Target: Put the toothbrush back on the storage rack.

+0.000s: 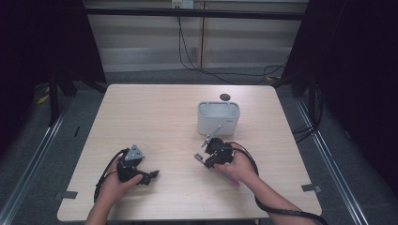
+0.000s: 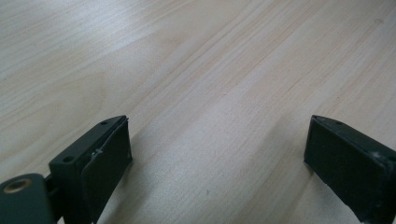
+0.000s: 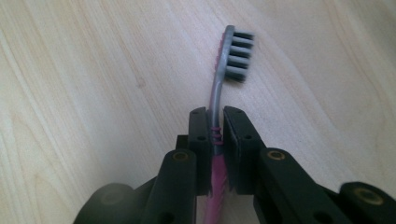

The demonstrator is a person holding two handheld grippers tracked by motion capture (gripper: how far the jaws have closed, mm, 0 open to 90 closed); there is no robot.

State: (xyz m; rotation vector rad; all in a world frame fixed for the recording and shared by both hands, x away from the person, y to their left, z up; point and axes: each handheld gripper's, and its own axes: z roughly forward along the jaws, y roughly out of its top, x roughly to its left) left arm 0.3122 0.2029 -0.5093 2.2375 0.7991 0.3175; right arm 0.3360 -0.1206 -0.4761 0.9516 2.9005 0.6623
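A toothbrush (image 3: 232,51) with a grey neck, dark bristles and a pink handle is clamped by its neck between the jaws of my right gripper (image 3: 215,119), its head sticking out past the fingertips just above the wooden table (image 1: 155,117). In the high view the right gripper (image 1: 206,157) is right of the table's centre, in front of a white box. My left gripper (image 1: 150,176) rests near the front left of the table. Its jaws (image 2: 217,149) stand wide apart over bare wood with nothing between them.
A white open-topped box (image 1: 218,123) stands right of centre, just behind the right gripper. A small dark round spot (image 1: 225,97) lies on the table behind the box. Cables (image 1: 197,65) run over the floor beyond the far edge.
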